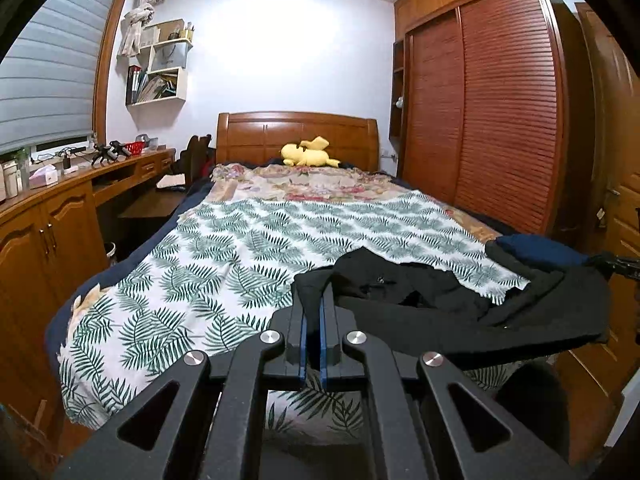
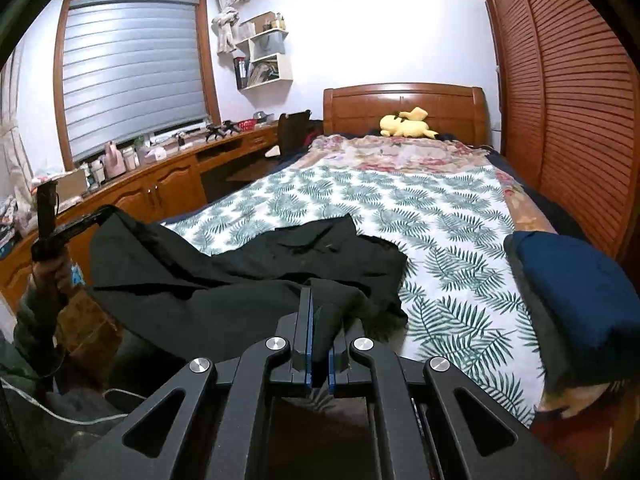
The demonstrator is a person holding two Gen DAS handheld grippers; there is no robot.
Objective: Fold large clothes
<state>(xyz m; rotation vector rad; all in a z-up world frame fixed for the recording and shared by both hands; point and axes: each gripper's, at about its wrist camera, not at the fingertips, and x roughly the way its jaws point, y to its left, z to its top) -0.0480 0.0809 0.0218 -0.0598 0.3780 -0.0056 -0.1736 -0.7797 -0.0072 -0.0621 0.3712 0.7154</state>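
From the left wrist, the left gripper [image 1: 314, 300] was clamped on an edge of the black garment [image 1: 420, 300] lying across the leaf-print bedspread [image 1: 224, 248], while from the right wrist the right gripper [image 2: 320, 304] pinched another edge, beside a folded blue garment [image 2: 576, 280].

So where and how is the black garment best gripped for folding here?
By its near edge, one corner in each gripper, coming from the foot of the bed. The black garment hangs stretched between the left gripper and the right gripper, both shut on bunched corner cloth, while its far part drapes on the leaf-print sheet.
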